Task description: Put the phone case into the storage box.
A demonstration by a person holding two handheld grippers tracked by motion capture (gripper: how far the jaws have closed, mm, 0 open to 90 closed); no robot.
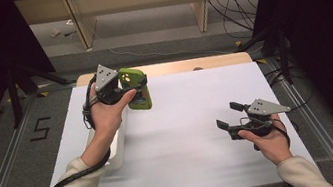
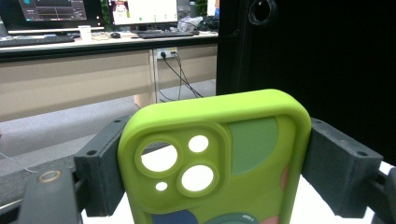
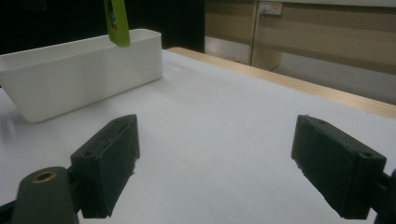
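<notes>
matt rubbery phone case (image 2: 215, 154), smooth plastic bin (image 3: 79, 74)

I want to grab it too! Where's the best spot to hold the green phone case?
Grip the green phone case across its two long side edges, coming from behind, as the left gripper does: those edges are flat and parallel, and the jaws avoid the camera holes.

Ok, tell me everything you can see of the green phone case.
The phone case is lime green, soft and rubbery-looking, with rounded corners and a raised camera block pierced by four round holes. Its back carries dull green, navy and pink shapes. It is empty, held upright and clear of the table, clamped at both side edges by the left gripper. In the right gripper view its lower end hangs by the white bin.
</notes>
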